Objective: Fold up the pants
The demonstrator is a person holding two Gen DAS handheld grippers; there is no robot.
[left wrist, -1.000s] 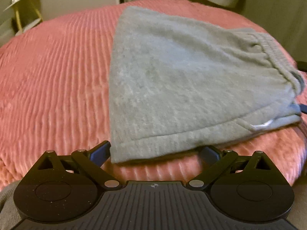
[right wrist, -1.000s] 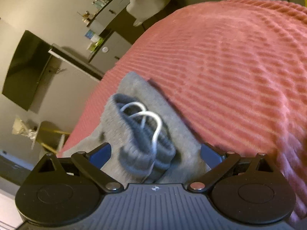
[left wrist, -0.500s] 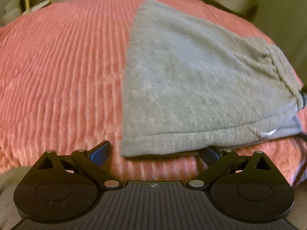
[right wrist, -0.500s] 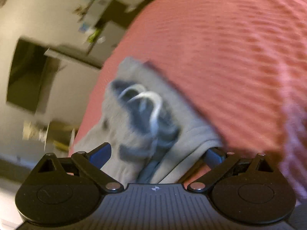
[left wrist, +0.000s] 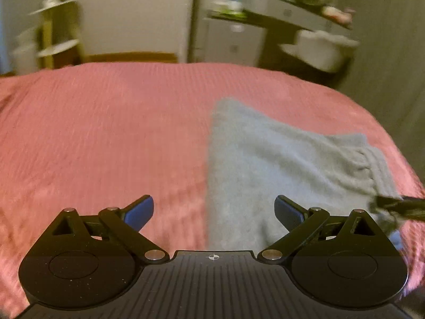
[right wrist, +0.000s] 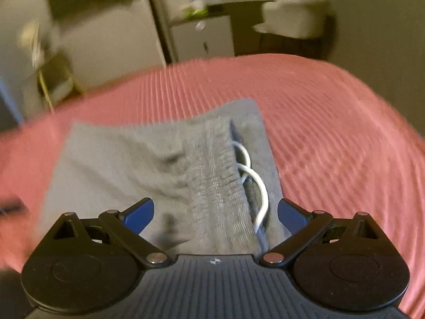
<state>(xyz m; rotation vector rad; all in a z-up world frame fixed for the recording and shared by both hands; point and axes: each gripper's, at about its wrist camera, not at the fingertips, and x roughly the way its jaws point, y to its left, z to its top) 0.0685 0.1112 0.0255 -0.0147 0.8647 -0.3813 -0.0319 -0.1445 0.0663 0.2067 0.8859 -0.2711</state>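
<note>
Grey sweatpants [left wrist: 279, 164] lie folded into a compact stack on a pink ribbed bedspread [left wrist: 106, 138]. Their ribbed waistband [right wrist: 215, 175] with a white drawstring [right wrist: 255, 178] runs toward the right wrist camera. My left gripper [left wrist: 213, 210] is open above the bed, over the stack's near left edge, holding nothing. My right gripper [right wrist: 215, 212] is open just above the waistband end, its blue fingers on either side of it and apart from the cloth. In the left wrist view the right gripper's dark tip [left wrist: 398, 206] shows at the waistband [left wrist: 377, 164].
The bedspread [right wrist: 332, 133] spreads wide to the left and right of the stack. Beyond the bed stand a pale wall, a yellow shelf unit [left wrist: 53, 34], a white cabinet [left wrist: 233, 40], a dark desk and a white chair [left wrist: 321, 45]. Both views are motion-blurred.
Both grippers have lifted and pulled back from the stack, so the room now shows. The right view has swung from tilted to level. The pants lie as before.
</note>
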